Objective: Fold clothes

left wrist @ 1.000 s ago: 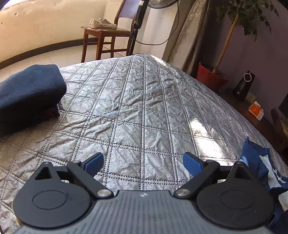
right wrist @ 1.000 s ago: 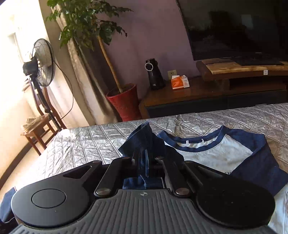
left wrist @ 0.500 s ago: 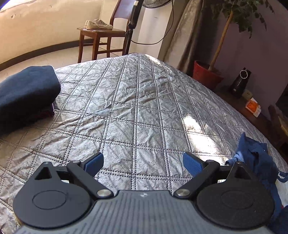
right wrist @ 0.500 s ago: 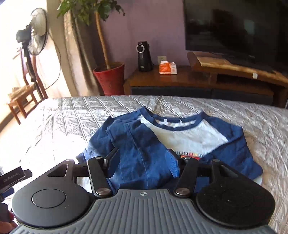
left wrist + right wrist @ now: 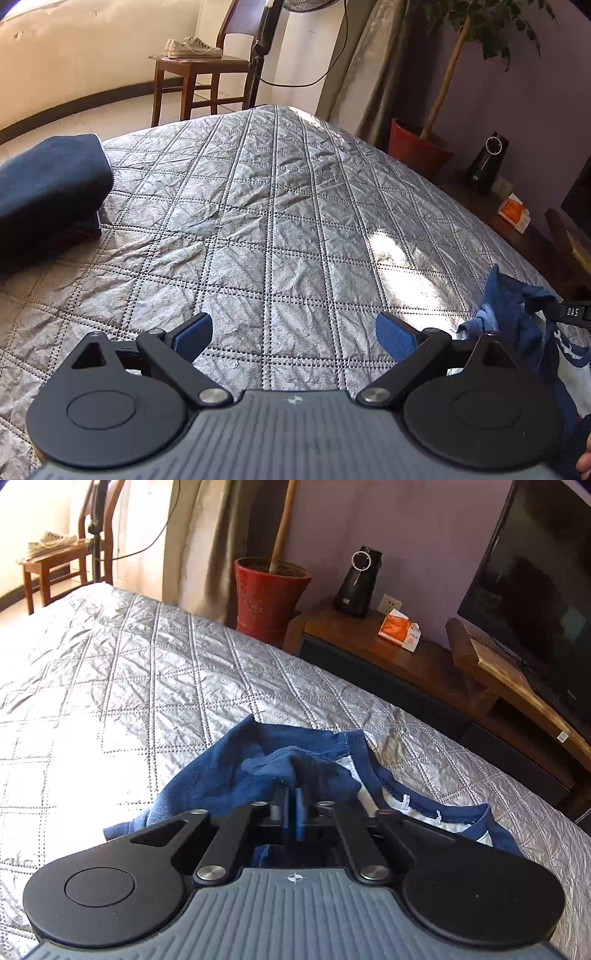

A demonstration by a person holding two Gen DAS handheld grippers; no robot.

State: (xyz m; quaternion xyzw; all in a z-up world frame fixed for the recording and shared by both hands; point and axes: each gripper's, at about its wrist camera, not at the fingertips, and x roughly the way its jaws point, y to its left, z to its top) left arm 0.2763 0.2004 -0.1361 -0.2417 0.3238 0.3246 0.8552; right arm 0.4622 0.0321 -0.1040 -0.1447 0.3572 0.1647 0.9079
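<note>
Pinching a bunched blue fold, the right tool [image 5: 291,808] grips the shirt [image 5: 229,775] on the bed [image 5: 147,672]; left tool [image 5: 293,332] gapes empty. Soft, limp cloth: best held at seams.

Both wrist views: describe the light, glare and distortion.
Left wrist view: sun patch glares on the quilt; fisheye bows the far wall. Right wrist view: the quilt's left side washes out white, the window corner is overexposed, and the television leans from distortion.

Red plant pot [image 5: 271,594], black speaker [image 5: 357,581] and orange box [image 5: 399,632] beyond the jaws; wooden chair [image 5: 192,79] far ahead, bearing sneakers [image 5: 192,48].
</note>
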